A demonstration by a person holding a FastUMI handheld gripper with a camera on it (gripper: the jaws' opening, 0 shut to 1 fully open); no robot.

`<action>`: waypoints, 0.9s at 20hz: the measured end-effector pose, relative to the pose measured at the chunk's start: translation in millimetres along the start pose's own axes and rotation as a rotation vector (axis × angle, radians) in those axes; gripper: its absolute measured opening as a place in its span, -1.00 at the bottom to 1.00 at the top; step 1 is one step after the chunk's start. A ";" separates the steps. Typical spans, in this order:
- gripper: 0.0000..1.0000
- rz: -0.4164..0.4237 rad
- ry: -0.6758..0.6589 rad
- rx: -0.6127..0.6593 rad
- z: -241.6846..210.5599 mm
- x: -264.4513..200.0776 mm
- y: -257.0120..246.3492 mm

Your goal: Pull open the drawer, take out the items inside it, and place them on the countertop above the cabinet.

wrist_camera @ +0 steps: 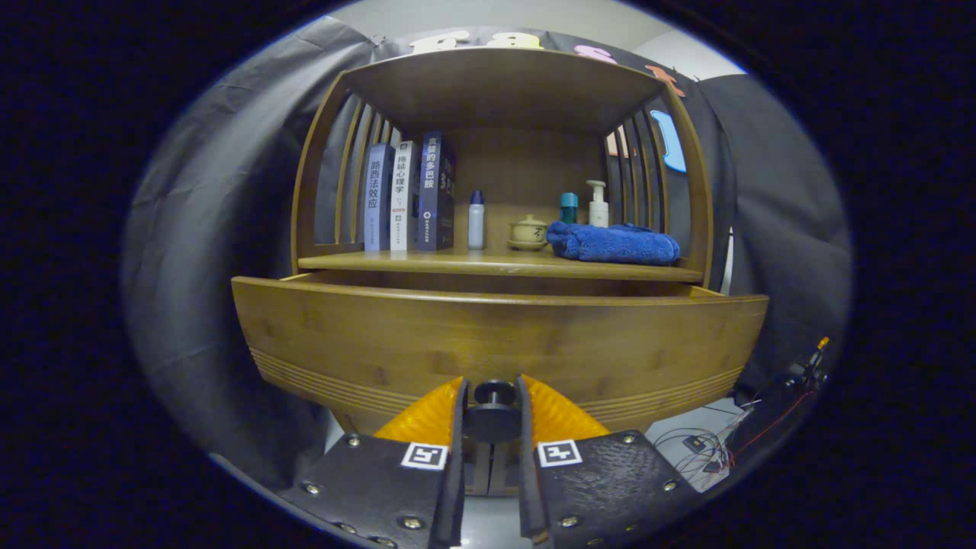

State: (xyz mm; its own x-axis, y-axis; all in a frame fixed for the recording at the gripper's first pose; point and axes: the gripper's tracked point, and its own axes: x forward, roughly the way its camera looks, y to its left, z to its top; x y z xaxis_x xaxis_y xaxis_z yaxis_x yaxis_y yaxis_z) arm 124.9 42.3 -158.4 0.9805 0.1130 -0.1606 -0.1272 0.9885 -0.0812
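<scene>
A wooden cabinet has a wide drawer (499, 343) pulled a little way out from under the countertop (499, 264). The drawer's dark round knob (493, 412) sits between my fingers, and my gripper (492, 396) is shut on it, one finger pressing on each side. The drawer's inside is hidden behind its front panel, so nothing in it can be seen.
On the countertop stand three books (408, 197), a white bottle (476, 219), a small lidded cup (528, 231), a folded blue towel (614, 242), a teal-capped bottle (569, 207) and a pump bottle (598, 204). Cables (705, 442) lie on the floor to the right.
</scene>
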 end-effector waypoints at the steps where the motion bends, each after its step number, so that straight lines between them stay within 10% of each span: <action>1: -0.43 0.002 -0.006 -0.002 2.1 -4.3 0.3; 3: -0.43 0.015 -0.083 -0.030 31.9 -13.1 3.0; 6: -0.94 -0.075 -0.097 -0.116 46.9 -19.2 -14.7; 15: -0.93 -0.042 -0.098 0.077 25.1 -20.4 -20.1; 18: -0.49 -0.005 -0.069 0.125 19.6 -7.9 -9.2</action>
State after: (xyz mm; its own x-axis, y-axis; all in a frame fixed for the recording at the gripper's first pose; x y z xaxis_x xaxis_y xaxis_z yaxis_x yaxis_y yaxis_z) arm 121.3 34.3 -137.1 0.9897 0.1103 -0.0918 -0.1068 0.9934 0.0422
